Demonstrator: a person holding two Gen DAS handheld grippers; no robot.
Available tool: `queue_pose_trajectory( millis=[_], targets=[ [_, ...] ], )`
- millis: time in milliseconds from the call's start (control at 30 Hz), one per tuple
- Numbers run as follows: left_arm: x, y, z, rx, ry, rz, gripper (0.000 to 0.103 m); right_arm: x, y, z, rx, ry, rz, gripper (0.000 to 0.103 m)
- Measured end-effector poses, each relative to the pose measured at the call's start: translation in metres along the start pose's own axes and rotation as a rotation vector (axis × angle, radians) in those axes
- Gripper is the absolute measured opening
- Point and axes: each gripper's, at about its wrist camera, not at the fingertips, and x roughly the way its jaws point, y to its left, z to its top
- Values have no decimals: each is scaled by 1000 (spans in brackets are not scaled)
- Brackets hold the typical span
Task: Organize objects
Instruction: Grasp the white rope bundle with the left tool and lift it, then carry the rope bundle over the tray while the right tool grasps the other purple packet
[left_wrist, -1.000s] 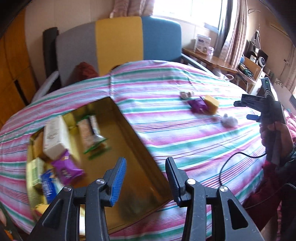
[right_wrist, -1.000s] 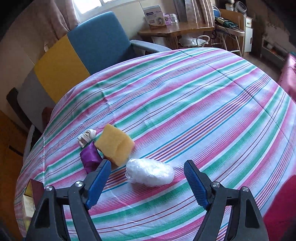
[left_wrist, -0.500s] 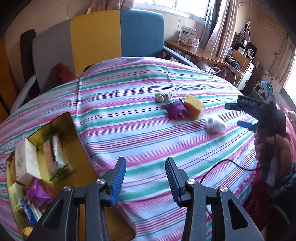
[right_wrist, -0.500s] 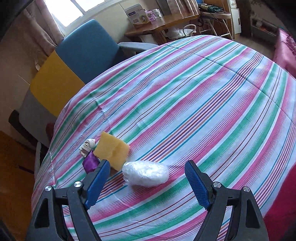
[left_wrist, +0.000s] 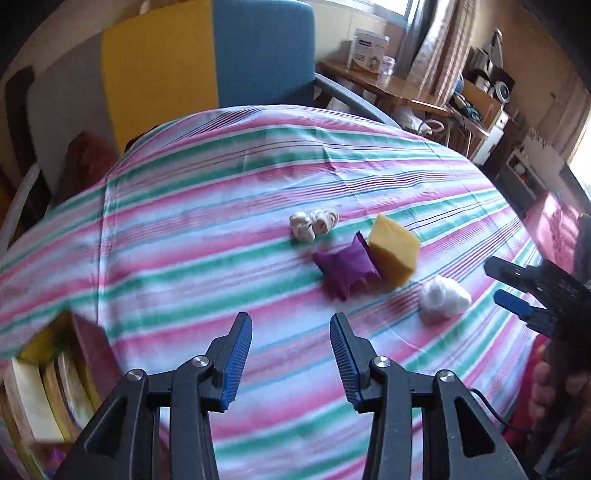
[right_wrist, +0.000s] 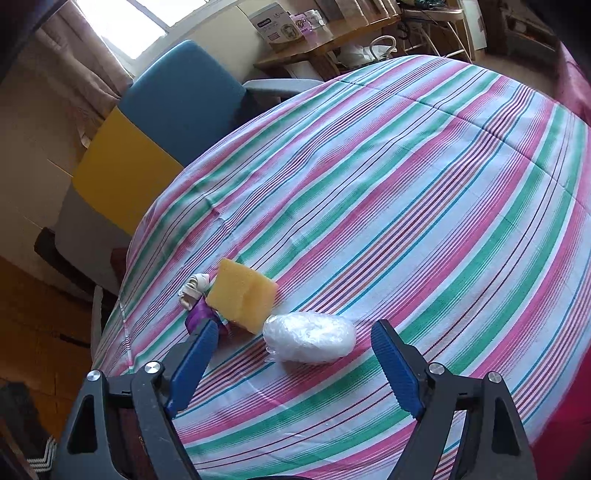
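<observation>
Right gripper (right_wrist: 291, 365) fingers spread around the plastic bundle (right_wrist: 309, 341); sponge (right_wrist: 242, 295) beside; left gripper (left_wrist: 291, 354) fingers apart, empty.

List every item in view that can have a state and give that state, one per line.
Left tool: open, nothing between its pads.
Right tool: open wide, its jaws just opening further, nothing gripped.
White plastic bundle: lying on the cloth ahead of the right tool, untouched.
Yellow sponge: tilted, leaning on the purple packet.
Purple packet: sealed, lying flat.
Box: open, with items inside.
</observation>
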Motion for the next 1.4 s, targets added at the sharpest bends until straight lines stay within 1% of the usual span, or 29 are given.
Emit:
queue_pose_trajectory(
  millis=[67,300,333,400,433,500,567,700,767,867,967,1033,1100,1167,1233,1300,1400],
  targets=[
    [16,-6,14,53,3,26,44,0,0,0,2,3,13,86],
    [58,-20,52,207,8,41,44,3,-1,-2,21,33,58,87],
    [63,-21,57,222,9,29,45,4,-1,-2,21,40,63,88],
    [72,-27,65,261,17,26,59,5,0,-2,20,51,74,89],
    [76,-29,67,277,17,30,61,6,0,-3,22,55,79,89],
    [89,-37,71,337,32,43,61,7,-1,-3,25,61,85,90],
    [98,-40,74,359,35,53,61,6,-2,-3,31,65,93,90],
    [119,-46,81,380,65,30,61,8,-3,-3,37,78,100,91],
    [130,-46,83,371,84,33,61,9,-3,-3,36,81,99,91],
    [137,-39,84,311,105,-7,46,9,-5,-3,38,77,90,91],
    [132,-29,77,256,98,-27,43,10,-6,-2,44,78,86,91],
    [127,-20,70,196,104,-32,43,10,-6,-2,41,75,83,91],
    [119,-9,60,119,108,-42,42,9,-6,-2,37,73,80,91],
    [110,-1,50,71,111,-40,41,9,-7,-2,39,71,76,91],
    [97,7,37,26,115,-55,40,9,-8,-1,44,69,79,91],
    [80,12,22,12,112,-66,40,9,-6,-1,36,71,87,91],
    [53,12,2,18,89,-74,40,10,0,-3,4,78,96,91]
  ],
)
